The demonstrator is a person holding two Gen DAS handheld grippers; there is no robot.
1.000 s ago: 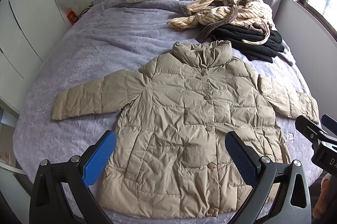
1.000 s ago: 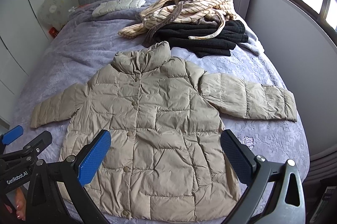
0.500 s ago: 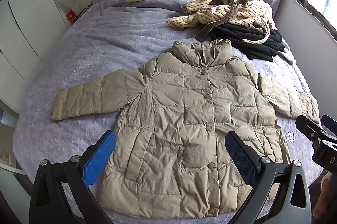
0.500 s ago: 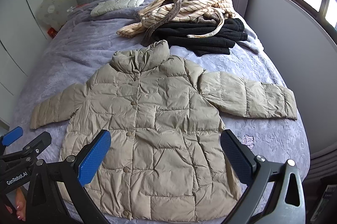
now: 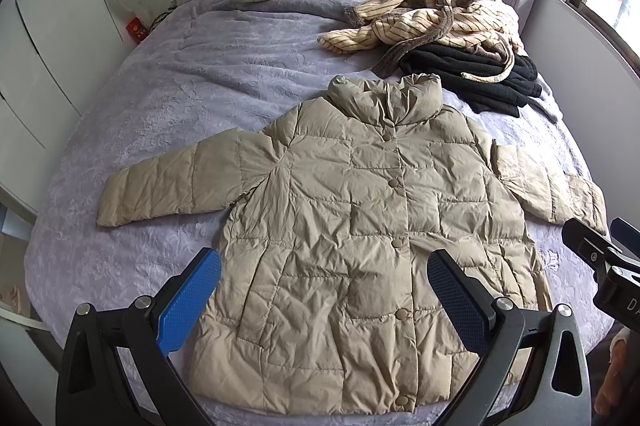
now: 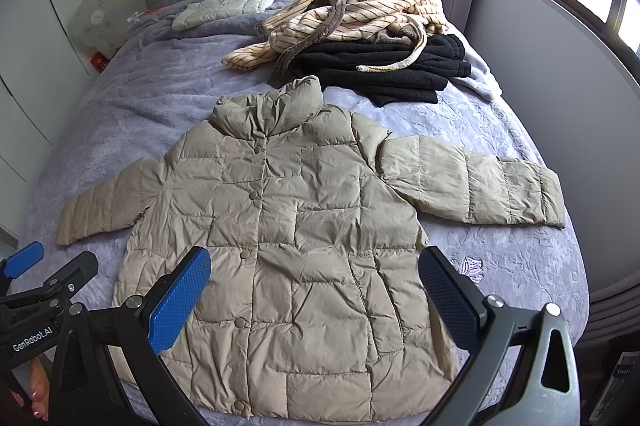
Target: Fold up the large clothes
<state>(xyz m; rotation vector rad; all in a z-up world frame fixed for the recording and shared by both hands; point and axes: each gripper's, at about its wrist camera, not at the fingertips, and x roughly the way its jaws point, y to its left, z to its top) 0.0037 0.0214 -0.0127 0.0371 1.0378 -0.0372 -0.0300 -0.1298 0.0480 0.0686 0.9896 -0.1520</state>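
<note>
Hardly anything has been moved since the earlier frames: both views are shifted only slightly, and the jacket (image 5: 360, 226) is left as it was. It is spread flat on the bed (image 5: 180, 85), buttoned, collar toward the headboard, both sleeves out to the sides. The left gripper (image 5: 324, 300) and the right gripper (image 6: 314, 296) are held above its hem, jaws wide apart and gripping nothing (neither is touching the fabric). A striped robe (image 5: 432, 21) is heaped on folded black clothes (image 5: 480, 73) beyond the collar.
</note>
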